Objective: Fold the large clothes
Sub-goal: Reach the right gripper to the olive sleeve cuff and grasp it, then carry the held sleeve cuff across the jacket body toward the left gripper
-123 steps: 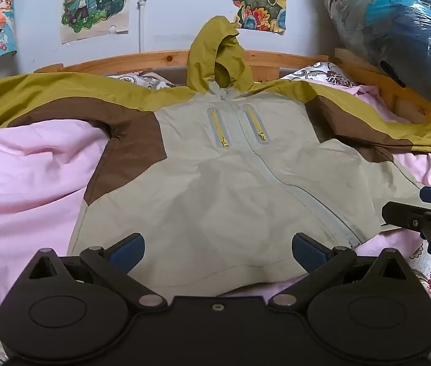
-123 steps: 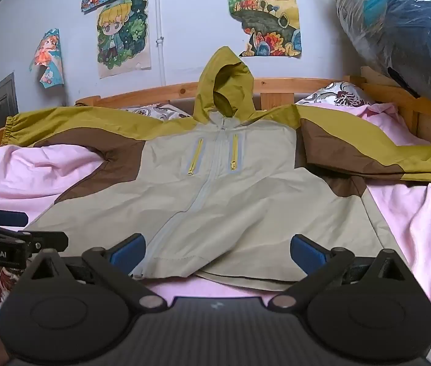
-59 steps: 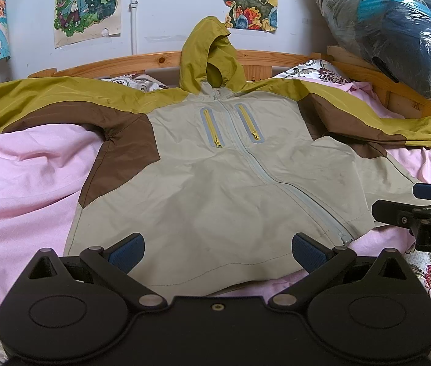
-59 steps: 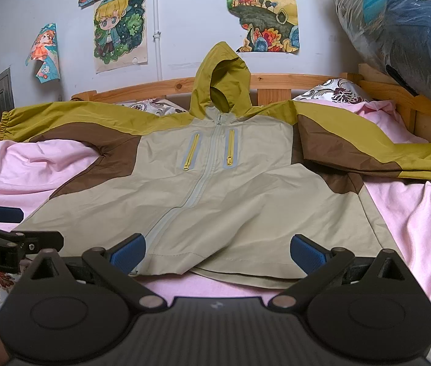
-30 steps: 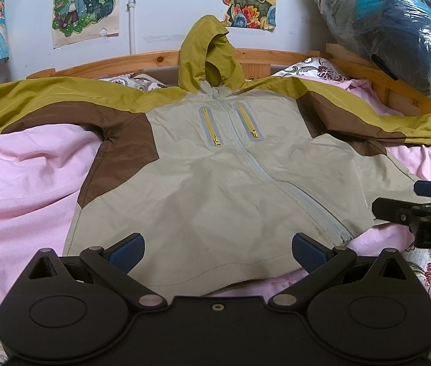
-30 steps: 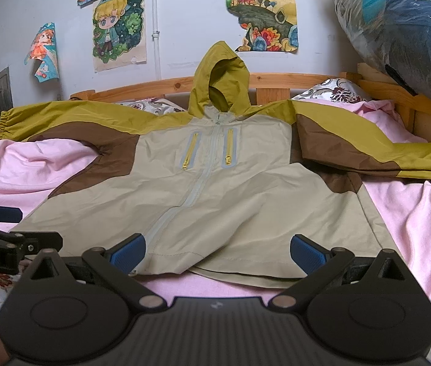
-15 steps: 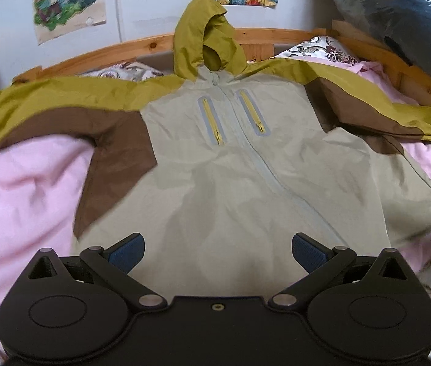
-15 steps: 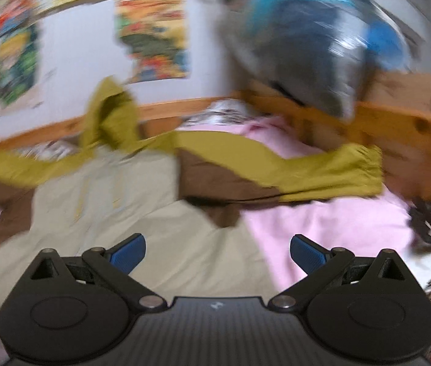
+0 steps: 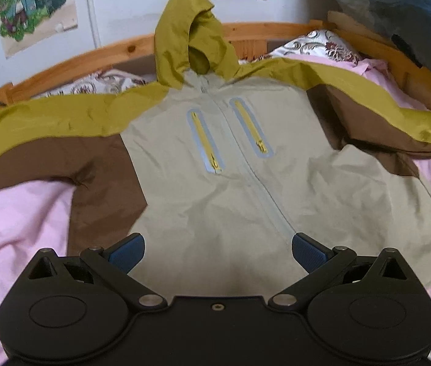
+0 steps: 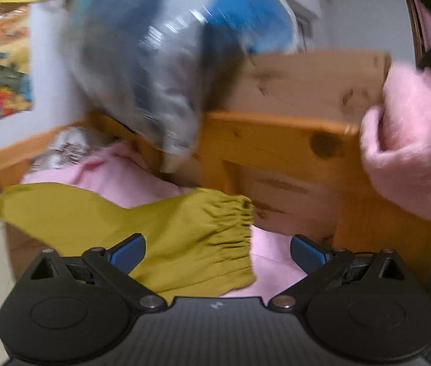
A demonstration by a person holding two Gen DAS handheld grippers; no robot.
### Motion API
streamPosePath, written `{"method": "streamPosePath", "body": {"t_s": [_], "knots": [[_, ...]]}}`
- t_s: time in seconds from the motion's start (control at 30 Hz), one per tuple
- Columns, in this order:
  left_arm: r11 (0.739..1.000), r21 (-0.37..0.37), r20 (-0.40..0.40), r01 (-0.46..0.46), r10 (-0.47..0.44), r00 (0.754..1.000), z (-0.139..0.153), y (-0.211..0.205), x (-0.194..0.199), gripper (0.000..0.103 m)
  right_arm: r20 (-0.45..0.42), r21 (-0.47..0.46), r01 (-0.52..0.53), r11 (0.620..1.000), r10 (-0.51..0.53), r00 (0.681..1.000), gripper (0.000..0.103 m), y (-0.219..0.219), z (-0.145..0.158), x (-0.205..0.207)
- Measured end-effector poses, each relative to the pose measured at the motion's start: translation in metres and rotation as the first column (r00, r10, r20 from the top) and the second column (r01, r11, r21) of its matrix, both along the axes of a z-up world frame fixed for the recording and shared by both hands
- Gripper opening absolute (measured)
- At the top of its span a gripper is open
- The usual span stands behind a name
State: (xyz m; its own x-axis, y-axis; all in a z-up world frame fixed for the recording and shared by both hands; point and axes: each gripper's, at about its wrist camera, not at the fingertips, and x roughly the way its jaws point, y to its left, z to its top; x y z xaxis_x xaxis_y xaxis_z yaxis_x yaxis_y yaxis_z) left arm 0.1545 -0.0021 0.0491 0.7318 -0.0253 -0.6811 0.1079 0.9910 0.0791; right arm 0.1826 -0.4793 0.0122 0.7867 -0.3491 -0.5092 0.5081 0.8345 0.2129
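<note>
Swung rightward, the right tongs (image 10: 217,248) now hover, spread apart, over the olive elastic-cuffed sleeve (image 10: 203,238) of the beige hooded jacket (image 9: 246,189) spread on the bed; left tongs (image 9: 217,248) gape above its hem. Next: pinch that cuff, fold inward.

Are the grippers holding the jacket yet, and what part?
No, nothing is held. The left gripper is open over the jacket front; the right gripper is open just before the sleeve cuff.
</note>
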Motion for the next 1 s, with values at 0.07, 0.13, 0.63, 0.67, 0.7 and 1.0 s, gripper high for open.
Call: {"method": "streamPosePath", "body": {"t_s": [0.07, 0.13, 0.63, 0.67, 0.7, 1.0], "knots": [[1.000, -0.023, -0.016, -0.001, 0.001, 1.000, -0.005, 0.001, 0.004, 0.102, -0.017, 0.117, 0.005, 0.993, -0.003, 1.000, 0.103, -0.019, -0.013, 0.012], [0.999, -0.036, -0.022, 0.008, -0.009, 1.000, -0.007, 0.004, 0.005, 0.102, -0.001, 0.193, 0.030, 0.981, -0.031, 1.000, 0.102, -0.030, -0.021, 0.014], [1.000, -0.027, 0.050, -0.009, 0.011, 0.999, 0.010, 0.024, 0.002, 0.102, 0.172, -0.236, -0.301, 0.924, 0.344, 0.923, 0.007, 0.106, 0.047, -0.006], [1.000, -0.029, 0.053, -0.013, 0.014, 0.999, 0.011, 0.026, 0.002, 0.102, 0.188, -0.282, -0.329, 0.901, 0.388, 0.902, 0.007, 0.122, 0.055, -0.005], [0.999, -0.030, 0.056, -0.017, 0.018, 0.998, 0.012, 0.028, 0.002, 0.102, 0.203, -0.312, -0.351, 0.883, 0.423, 0.883, 0.006, 0.135, 0.065, -0.001], [0.997, -0.042, 0.088, -0.060, 0.064, 0.994, 0.015, 0.053, -0.011, 0.102, 0.303, -0.502, -0.579, 0.643, 0.757, 0.579, 0.006, 0.293, 0.141, 0.033]]}}
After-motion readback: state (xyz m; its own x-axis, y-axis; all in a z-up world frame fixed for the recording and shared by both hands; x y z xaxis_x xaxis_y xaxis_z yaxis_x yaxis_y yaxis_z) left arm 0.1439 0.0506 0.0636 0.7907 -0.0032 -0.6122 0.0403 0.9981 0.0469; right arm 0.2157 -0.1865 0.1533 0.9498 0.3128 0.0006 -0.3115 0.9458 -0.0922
